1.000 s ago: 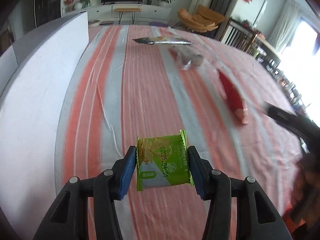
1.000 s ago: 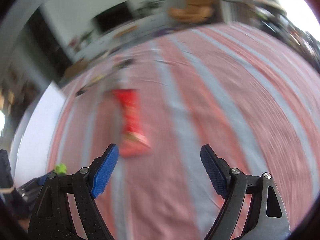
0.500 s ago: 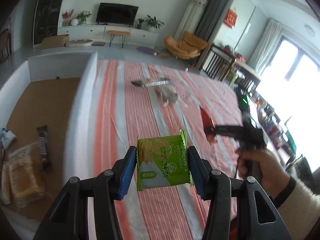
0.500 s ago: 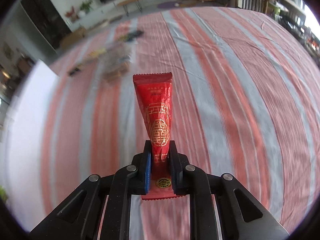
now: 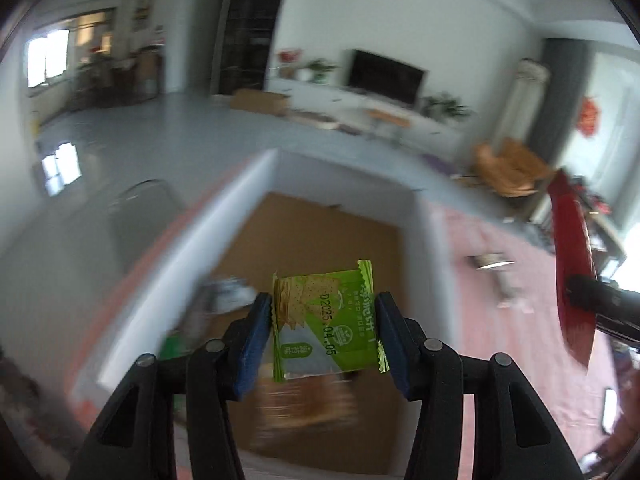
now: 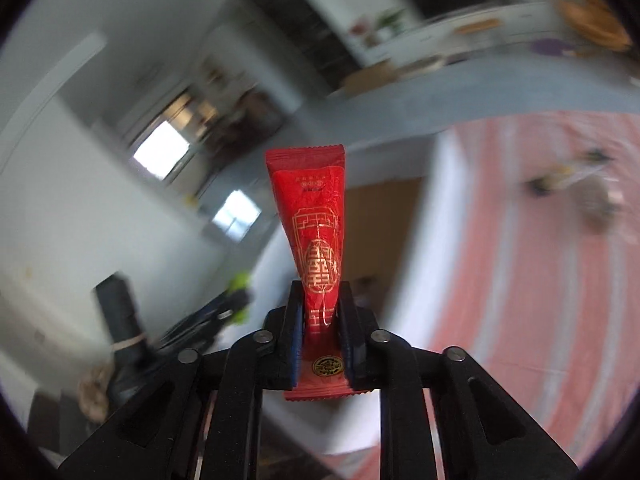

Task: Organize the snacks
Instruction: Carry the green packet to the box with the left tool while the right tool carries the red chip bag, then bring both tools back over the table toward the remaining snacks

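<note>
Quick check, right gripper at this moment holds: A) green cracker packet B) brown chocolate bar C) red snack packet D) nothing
C: in the right wrist view the right gripper has its jaws clamped on the lower part of the red snack packet, which sticks up past them. The green cracker packet is in the left gripper.

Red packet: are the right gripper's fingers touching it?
Touching. The right wrist view shows both fingers of the right gripper pressed against the red packet, pinching its lower part.
</note>
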Motion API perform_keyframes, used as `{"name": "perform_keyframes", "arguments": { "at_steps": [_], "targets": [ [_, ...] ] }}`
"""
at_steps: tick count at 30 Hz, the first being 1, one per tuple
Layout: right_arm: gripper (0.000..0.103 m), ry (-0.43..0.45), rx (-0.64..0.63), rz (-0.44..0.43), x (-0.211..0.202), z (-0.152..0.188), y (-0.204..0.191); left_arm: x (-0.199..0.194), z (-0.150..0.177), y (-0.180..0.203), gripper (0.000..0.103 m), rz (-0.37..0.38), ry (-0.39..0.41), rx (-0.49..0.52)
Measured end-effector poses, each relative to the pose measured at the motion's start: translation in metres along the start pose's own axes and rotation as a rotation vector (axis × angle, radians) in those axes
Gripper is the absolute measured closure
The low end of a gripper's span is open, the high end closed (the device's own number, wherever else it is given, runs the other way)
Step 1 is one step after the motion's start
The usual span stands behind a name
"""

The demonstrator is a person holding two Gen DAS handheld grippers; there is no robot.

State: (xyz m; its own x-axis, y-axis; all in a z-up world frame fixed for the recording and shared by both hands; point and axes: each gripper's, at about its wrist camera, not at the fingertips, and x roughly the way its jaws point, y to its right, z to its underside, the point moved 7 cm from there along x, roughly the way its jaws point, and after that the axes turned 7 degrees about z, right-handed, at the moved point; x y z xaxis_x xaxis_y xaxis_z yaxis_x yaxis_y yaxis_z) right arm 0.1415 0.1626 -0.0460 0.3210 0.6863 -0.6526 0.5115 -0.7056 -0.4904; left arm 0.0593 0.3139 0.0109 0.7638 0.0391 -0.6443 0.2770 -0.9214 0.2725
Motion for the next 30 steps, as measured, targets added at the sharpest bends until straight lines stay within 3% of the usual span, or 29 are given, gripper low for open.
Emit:
{"name": "perform_keyframes", "arguments": {
  "at_steps": [2,5,8,9,12,14,17,20,22,25,27,30],
  "targets": [
    [0.038,-0.012,-0.020,0.017,0.020,0.006,-0.004,0.015,0.010,-0.018,0.032,-0.061,-0.049,-0.020],
    [0.038,0.013,0.021,0.047,0.021,0.012,0.020,0.029,0.022,-0.024,0.025,-0.078,-0.070,-0.055],
    [0.036,0.051,0.062,0.148,0.003,0.018,0.077,0.038,0.023,0.002,0.023,-0.040,-0.062,-0.042],
    [0.034,0.071,0.067,0.208,-0.005,0.022,0.098,0.040,0.022,0.012,0.022,-0.019,-0.059,-0.030],
    [0.030,0.111,0.059,0.500,-0.025,0.055,0.188,0.045,0.023,0.065,0.020,0.096,-0.056,0.023],
    [0.030,0.091,0.070,0.707,-0.034,0.086,0.250,0.045,0.032,0.111,0.010,0.198,-0.064,0.082],
    [0.030,0.089,0.150,0.863,-0.059,0.131,0.313,0.046,0.059,0.184,0.003,0.336,-0.110,0.208],
    [0.029,0.136,0.204,0.931,-0.087,0.153,0.340,0.073,0.099,0.250,0.003,0.432,-0.222,0.312],
    [0.030,0.229,0.268,0.901,-0.107,0.154,0.341,0.094,0.118,0.276,0.003,0.457,-0.265,0.335],
    [0.029,0.200,0.309,0.932,-0.104,0.153,0.350,0.139,0.138,0.295,0.003,0.397,-0.291,0.378],
    [0.028,0.188,0.293,0.937,-0.101,0.147,0.350,0.166,0.146,0.300,0.003,0.322,-0.286,0.410],
    [0.025,0.158,0.262,0.961,-0.094,0.146,0.350,0.194,0.152,0.299,0.003,0.265,-0.297,0.426]
  ]
}}
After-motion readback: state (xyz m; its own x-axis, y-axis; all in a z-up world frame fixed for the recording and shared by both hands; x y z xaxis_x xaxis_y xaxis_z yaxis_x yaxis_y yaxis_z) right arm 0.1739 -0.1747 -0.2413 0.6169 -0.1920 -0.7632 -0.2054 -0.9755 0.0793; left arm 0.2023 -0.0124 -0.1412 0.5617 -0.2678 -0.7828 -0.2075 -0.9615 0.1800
